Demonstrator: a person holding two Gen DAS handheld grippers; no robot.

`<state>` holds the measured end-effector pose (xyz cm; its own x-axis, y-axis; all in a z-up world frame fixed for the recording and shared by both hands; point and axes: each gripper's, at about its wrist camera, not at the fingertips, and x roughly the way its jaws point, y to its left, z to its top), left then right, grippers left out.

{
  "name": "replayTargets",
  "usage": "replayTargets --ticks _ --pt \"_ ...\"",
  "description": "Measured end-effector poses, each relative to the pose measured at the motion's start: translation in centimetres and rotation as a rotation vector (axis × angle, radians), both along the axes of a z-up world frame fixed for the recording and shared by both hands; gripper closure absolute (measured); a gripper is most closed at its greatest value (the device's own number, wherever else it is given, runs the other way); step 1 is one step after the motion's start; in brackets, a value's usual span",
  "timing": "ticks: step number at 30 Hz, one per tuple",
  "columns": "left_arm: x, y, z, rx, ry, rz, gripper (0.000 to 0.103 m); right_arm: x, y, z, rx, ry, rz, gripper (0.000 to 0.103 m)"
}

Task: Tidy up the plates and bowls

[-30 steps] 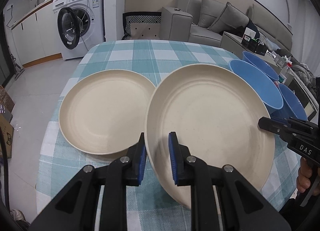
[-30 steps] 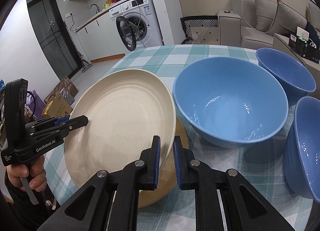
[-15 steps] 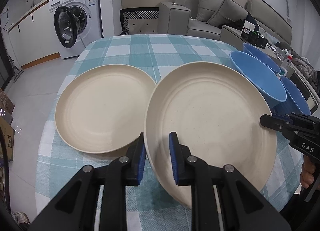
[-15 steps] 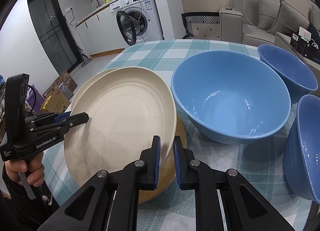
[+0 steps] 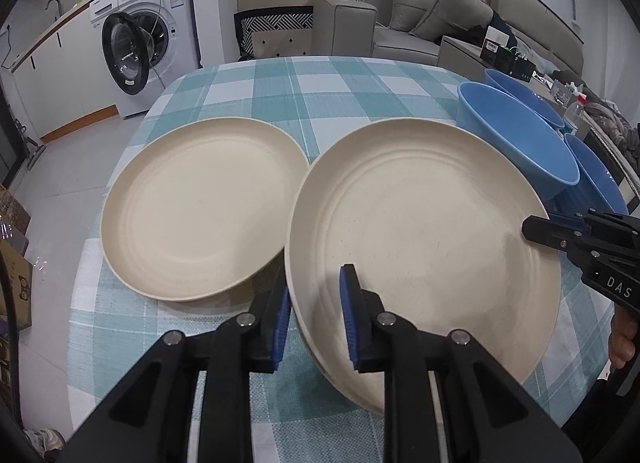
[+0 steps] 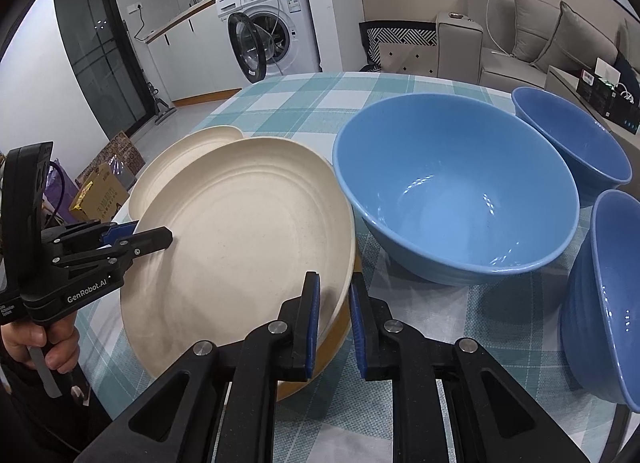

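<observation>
I hold a cream plate [image 5: 420, 231] by opposite rims. My left gripper [image 5: 314, 319] is shut on its left rim, one pad inside the dish and one under it. My right gripper [image 6: 334, 319] clasps the right rim of the same plate [image 6: 240, 231]; its jaws are opening, with the rim still between the pads. Each gripper shows in the other's view, the left gripper [image 6: 140, 235] and the right gripper [image 5: 540, 229]. A second cream plate [image 5: 200, 211] lies flat on the table to the left, its right edge under the held one. Three blue bowls stand to the right, the largest bowl [image 6: 456, 199] nearest the plate.
The table [image 5: 320, 91] has a teal checked cloth. A tan disc [image 6: 304, 383] peeks out under the held plate's near edge. Two smaller blue bowls [image 6: 568, 135] [image 6: 600, 303] stand at the right edge. A washing machine [image 5: 148, 43] and a sofa [image 5: 420, 23] lie beyond the table.
In the right wrist view the second plate has come into sight behind the held one. The right pads have parted slightly. Both hands stay nearly in place.
</observation>
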<state>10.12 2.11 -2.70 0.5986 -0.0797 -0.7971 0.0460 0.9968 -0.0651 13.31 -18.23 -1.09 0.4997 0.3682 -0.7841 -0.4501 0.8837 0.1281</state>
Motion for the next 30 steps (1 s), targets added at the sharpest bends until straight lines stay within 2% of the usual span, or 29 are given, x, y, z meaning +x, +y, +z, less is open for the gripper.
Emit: replayTargets --ticks 16,27,30 --pt "-0.1 -0.5 -0.6 0.051 0.032 -0.011 0.079 -0.2 0.6 -0.6 -0.051 -0.006 0.013 0.087" --pt "0.0 -1.0 -0.9 0.079 0.046 -0.022 0.073 -0.6 1.3 -1.1 -0.098 -0.013 0.028 0.082" --pt "0.0 -1.3 -1.1 0.084 0.056 -0.032 0.068 -0.6 1.5 -1.2 -0.107 -0.013 0.032 0.082"
